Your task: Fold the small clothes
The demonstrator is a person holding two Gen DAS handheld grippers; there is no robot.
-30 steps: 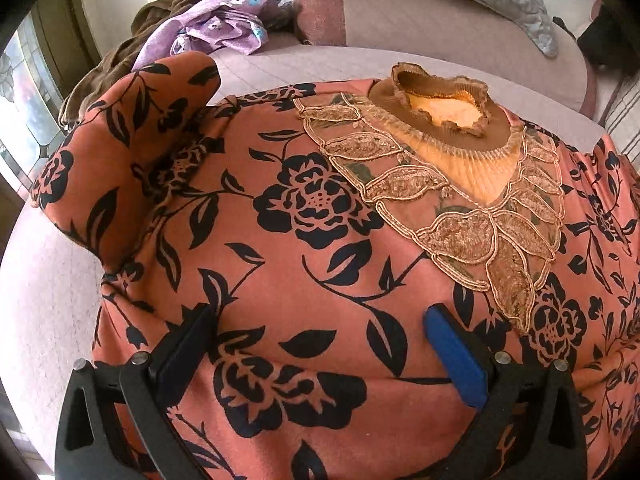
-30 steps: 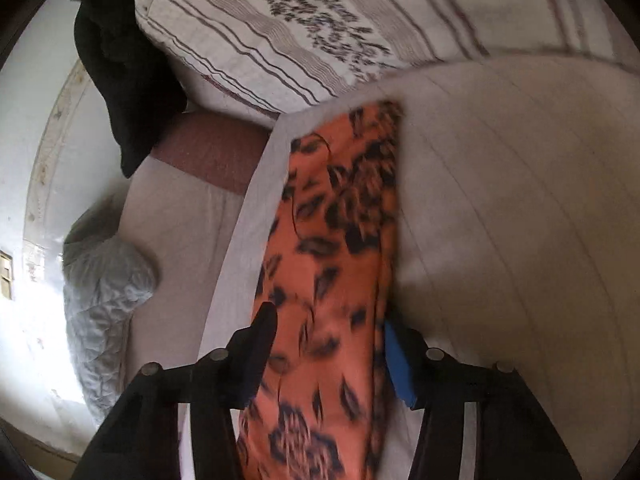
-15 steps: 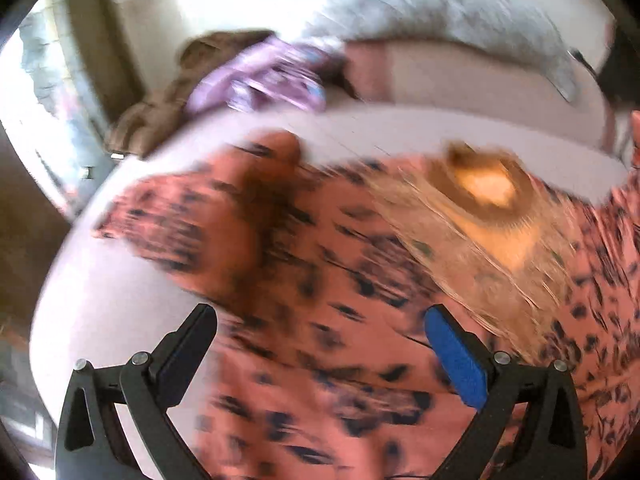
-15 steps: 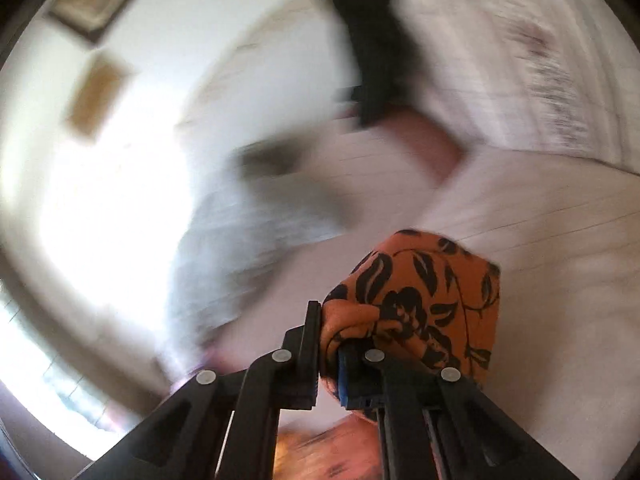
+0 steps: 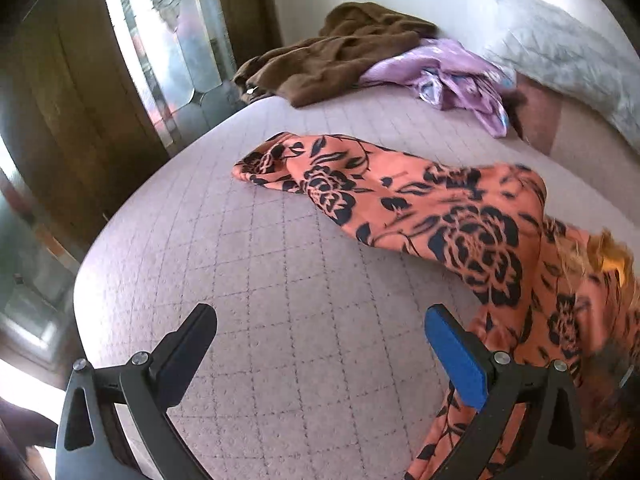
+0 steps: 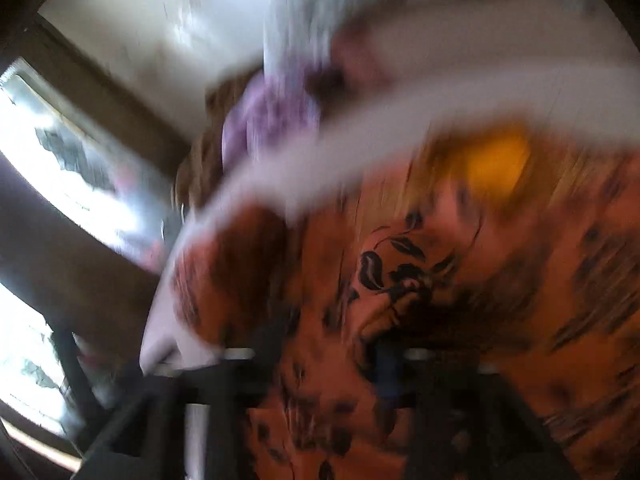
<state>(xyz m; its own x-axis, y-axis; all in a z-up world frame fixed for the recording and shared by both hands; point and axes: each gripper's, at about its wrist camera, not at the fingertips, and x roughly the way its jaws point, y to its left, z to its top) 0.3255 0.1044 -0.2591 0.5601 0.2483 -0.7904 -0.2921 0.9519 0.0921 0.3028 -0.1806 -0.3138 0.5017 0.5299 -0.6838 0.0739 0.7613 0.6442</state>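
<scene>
An orange blouse with black flowers (image 5: 460, 216) lies on the pale quilted bed (image 5: 280, 280), one sleeve (image 5: 304, 168) stretched out to the left. My left gripper (image 5: 320, 332) hangs open above bare bed just left of the blouse, with nothing between its fingers. The right wrist view is badly blurred. There my right gripper (image 6: 332, 344) hovers over the blouse (image 6: 400, 272), below its yellow collar (image 6: 496, 160). Its jaws are opening, and a fold of orange cloth lies loosely between them.
A brown garment (image 5: 340, 60) and a purple garment (image 5: 452, 72) are heaped at the bed's far side, beside a grey quilt (image 5: 568, 52). Dark wooden frames with glass panes (image 5: 160, 40) stand left, beyond the bed's rounded edge.
My left gripper slid left off the blouse to above bare bed. My right gripper shut on the other sleeve, swung it across onto the blouse body, and its jaws have parted.
</scene>
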